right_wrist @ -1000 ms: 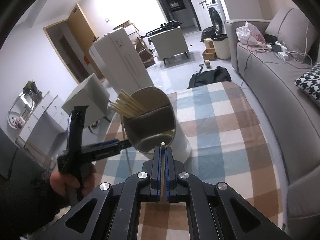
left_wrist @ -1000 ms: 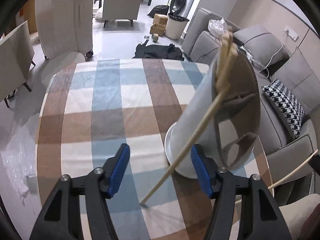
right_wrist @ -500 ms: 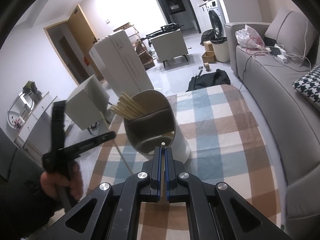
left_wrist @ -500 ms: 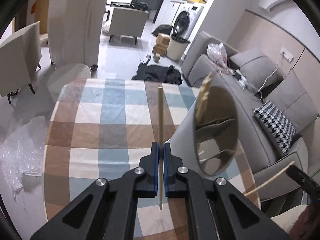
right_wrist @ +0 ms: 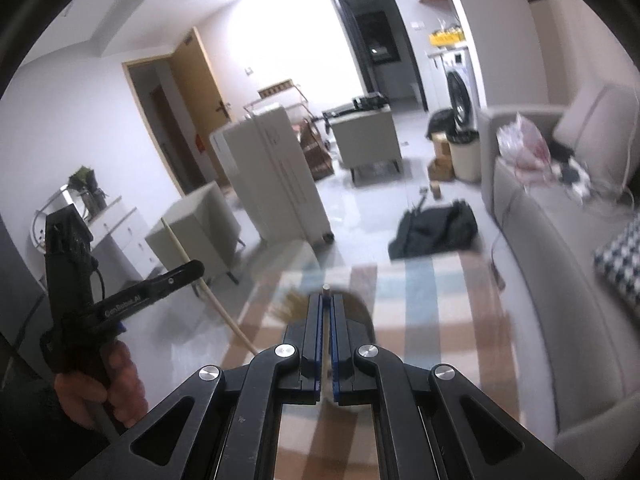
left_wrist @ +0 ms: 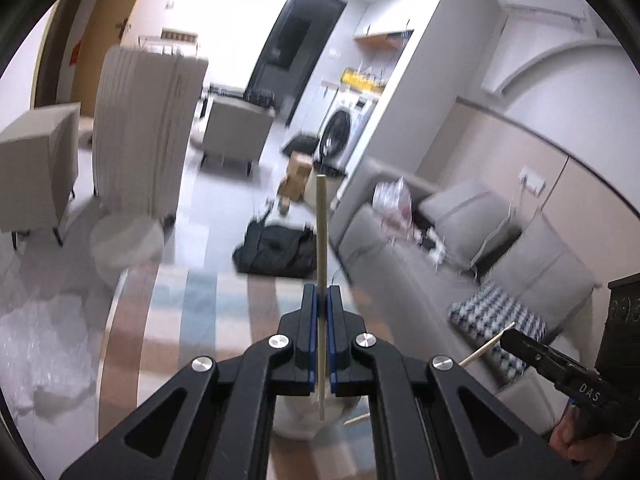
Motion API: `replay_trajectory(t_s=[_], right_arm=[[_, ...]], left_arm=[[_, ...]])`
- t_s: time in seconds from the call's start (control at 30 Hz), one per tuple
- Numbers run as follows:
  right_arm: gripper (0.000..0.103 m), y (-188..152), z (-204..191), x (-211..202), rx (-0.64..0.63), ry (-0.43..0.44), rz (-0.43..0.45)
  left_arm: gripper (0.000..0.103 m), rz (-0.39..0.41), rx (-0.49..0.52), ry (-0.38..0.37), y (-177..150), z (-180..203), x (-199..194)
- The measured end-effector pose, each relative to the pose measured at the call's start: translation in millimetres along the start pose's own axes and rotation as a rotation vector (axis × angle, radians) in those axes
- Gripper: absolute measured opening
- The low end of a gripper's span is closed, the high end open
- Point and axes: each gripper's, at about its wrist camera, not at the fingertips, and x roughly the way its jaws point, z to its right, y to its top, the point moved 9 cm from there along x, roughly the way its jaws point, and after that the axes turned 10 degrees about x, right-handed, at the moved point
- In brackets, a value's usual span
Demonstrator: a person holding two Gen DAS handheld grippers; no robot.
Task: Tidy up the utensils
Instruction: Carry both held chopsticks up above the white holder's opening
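A second before, the left claw (left_wrist: 321,292) stood spread over a chopstick leaning on the holder; it had since pinched that chopstick (left_wrist: 321,240) and lifted it clear of the table (left_wrist: 192,304). The right claw (right_wrist: 326,300) had risen too, with its own chopstick (right_wrist: 326,289) clamped throughout.

The white holder (left_wrist: 304,416) sat below and behind the left claw's tips, largely hidden by the claw, its contents unreadable in that view. From the right wrist, a blurred tan bundle of chopsticks (right_wrist: 292,306) showed at the holder's rim just left of the claw.

The left claw was pressed together on its chopstick, which ran upright past the tips. The right claw was pressed together on a chopstick whose end poked out just beyond its tips. Each claw pointed somewhat downward, gripped by a hand (right_wrist: 100,388).
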Motion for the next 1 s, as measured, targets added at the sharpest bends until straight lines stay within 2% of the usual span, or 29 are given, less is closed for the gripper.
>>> replay_trajectory(t_s=[0.17,0.37,0.57,0.77,1.0], right_arm=[[0.002,50.5,-22.2,9.4,-0.109,-0.005,0.008],[0.002,82.4,-38.4,45.3,-0.221,-0.017,-0.029],[0.002,71.8,-33.4,81.0,-0.266,-0.012,-0.114],[0.002,52.4,-22.2,109.4,-0.307,-0.02,-0.179],[0.003,29.0,-1.5,131.7,-0.224,-0.012,-0.246]], left_arm=[[0.0,0.071,0.009,0.009,24.8,4.3,25.2],[0.0,0.066,-0.028,0.018,10.3,-3.7,62.2],[0.0,0.022,-0.044,0.012,-10.6,-12.2,82.7],[0.0,0.006,-0.025,0.013,-16.7,-4.4,83.8],[0.0,-0.01,0.029,0.055,-28.5,1.3,85.8]])
